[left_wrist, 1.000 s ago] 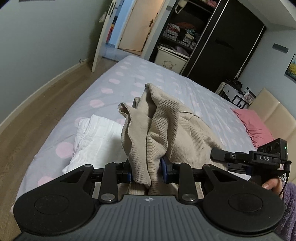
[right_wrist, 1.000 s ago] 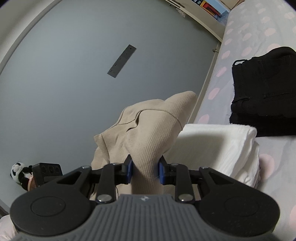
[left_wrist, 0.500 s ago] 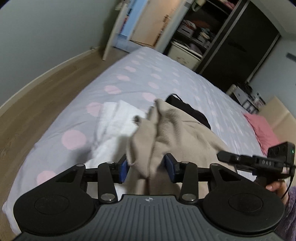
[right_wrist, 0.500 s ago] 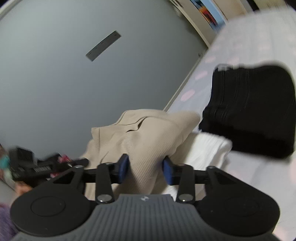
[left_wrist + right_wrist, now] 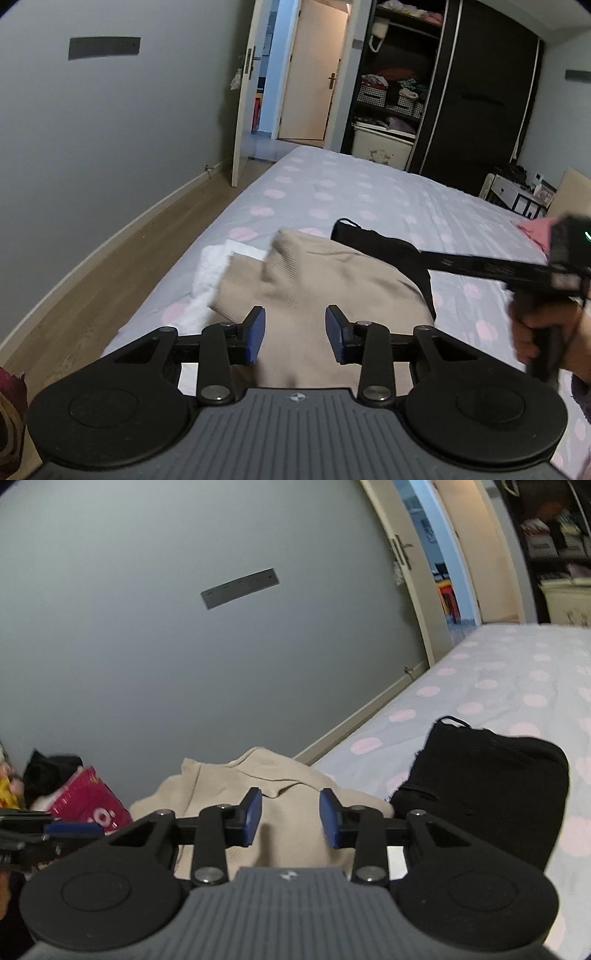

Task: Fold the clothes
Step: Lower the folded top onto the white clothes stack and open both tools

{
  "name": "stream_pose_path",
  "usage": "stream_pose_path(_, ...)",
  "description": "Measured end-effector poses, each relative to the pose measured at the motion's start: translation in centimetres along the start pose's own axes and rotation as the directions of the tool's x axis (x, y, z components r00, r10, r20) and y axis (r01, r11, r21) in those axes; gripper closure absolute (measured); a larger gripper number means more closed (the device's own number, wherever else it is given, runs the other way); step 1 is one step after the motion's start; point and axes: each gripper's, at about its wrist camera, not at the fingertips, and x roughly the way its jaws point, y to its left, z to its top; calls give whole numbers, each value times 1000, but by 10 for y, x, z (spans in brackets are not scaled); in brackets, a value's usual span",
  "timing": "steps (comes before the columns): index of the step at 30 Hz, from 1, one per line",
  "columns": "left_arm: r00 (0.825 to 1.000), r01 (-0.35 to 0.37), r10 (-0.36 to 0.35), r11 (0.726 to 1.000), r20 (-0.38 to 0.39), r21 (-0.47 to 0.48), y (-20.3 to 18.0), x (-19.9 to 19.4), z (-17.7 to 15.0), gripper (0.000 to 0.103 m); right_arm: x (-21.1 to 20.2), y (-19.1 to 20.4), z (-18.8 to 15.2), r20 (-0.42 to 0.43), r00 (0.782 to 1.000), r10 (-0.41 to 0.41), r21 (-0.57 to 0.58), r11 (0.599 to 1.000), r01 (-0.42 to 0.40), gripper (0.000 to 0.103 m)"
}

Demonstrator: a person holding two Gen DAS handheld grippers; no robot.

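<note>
A beige ribbed garment (image 5: 325, 280) lies in a heap on the bed (image 5: 369, 192), partly over a folded white cloth (image 5: 214, 266) and against a black garment (image 5: 388, 247). My left gripper (image 5: 295, 334) hovers just over its near edge. The jaws are closing, with beige fabric showing in the gap, but the pads do not press on it. In the right wrist view my right gripper (image 5: 291, 818) stands the same way above the beige garment (image 5: 280, 786), its jaws closing with the pads clear of the cloth. The black garment (image 5: 480, 775) lies to its right.
A hand holds the right gripper (image 5: 480, 266) across the right of the left wrist view. Wooden floor (image 5: 110, 280) and a grey wall run along the bed's left side. An open door and a dark wardrobe (image 5: 461, 92) stand behind. A magenta bag (image 5: 92, 797) sits low left.
Both grippers have let go of the beige garment, which dropped from hanging onto the white cloth and bed. Both pairs of pads now stand apart, and the views swung toward the door.
</note>
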Motion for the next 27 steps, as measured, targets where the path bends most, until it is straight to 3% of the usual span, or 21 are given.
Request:
stream_pose_path(3,999,-46,47,998,-25,45,-7,15,-10,74,25,-1,-6,-22,999,-38,-18,999,37,70)
stream_pose_path(7,990,-113,115,993,-78,24,8,41,-20,78,56,-13,-17,-82,995,-52,-18,999,50,76)
stream_pose_path(14,989,-105,103,994,-111,-13,29,59,-27,80,94,-29,-28,-135,987,-83,9,996,85,78)
stream_pose_path(22,989,-88,84,996,-125,-29,35,63,-25,81,71,-25,-18,-121,992,-47,4,999,47,74)
stream_pose_path(24,990,-91,90,996,-109,-7,32,56,-26,81,53,-16,-14,-94,994,-48,-32,998,45,67)
stream_pose_path(27,992,-94,95,995,-86,13,26,40,-25,80,30,0,-13,-67,998,-22,-98,995,15,66)
